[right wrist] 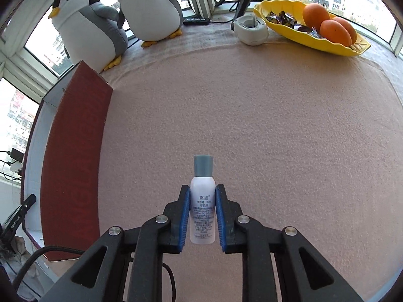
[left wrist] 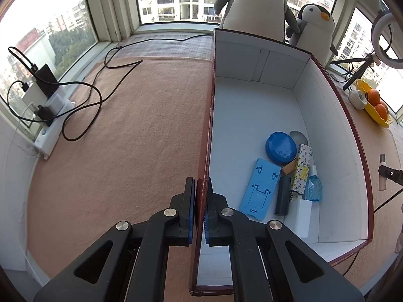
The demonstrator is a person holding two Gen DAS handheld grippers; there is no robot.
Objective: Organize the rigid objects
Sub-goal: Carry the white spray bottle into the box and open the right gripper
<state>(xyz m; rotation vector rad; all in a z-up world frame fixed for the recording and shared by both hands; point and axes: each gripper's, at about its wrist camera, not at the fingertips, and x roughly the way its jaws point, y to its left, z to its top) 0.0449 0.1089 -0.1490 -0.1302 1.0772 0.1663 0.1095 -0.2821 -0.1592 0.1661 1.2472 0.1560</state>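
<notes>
Right hand-held gripper (right wrist: 201, 216), lower centre: clamped on small spray bottle (right wrist: 203, 201), mid-body. Light, rigid, smooth, likely slippery. Left hand-held gripper (left wrist: 200, 209): pinching box wall (left wrist: 205, 166).

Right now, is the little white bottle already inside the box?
No, the white bottle is gripped between the right fingers above the pink blanket, beside the box.

A small white spray bottle (right wrist: 202, 206) bears the Chinese brand characters 高姿, a "10ml" content line and "SHANGHAI… COSMETIC CO." in fine print; the rest is too small to read; a monogram-patterned case (left wrist: 302, 170) shows illegible logos.
</notes>
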